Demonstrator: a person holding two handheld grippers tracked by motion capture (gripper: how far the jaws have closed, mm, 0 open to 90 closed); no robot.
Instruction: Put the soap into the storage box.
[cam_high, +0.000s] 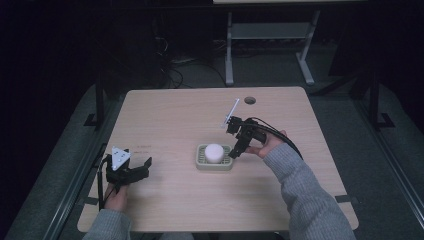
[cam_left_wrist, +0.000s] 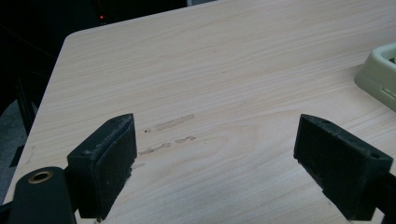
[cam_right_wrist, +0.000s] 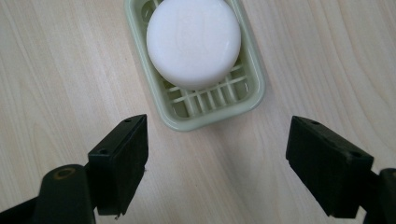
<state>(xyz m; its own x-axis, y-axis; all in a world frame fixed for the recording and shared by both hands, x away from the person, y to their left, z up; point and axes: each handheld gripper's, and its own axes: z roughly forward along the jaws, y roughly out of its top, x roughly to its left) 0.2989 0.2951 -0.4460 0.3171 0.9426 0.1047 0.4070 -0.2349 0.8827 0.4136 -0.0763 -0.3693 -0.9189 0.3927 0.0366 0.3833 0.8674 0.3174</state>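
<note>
Right gripper (cam_high: 234, 151) poised beside the soap (cam_high: 213, 152).
Jaws wide, empty; dish (cam_right_wrist: 196, 116) at twelve o'clock. Next likely: advance, straddle the soap, close.

No legible text, label or number — nothing readable anywhere.

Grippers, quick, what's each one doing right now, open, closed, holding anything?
Left gripper: open, holding nothing, over bare table.
Right gripper: open, holding nothing, just short of the soap in its dish.
</note>
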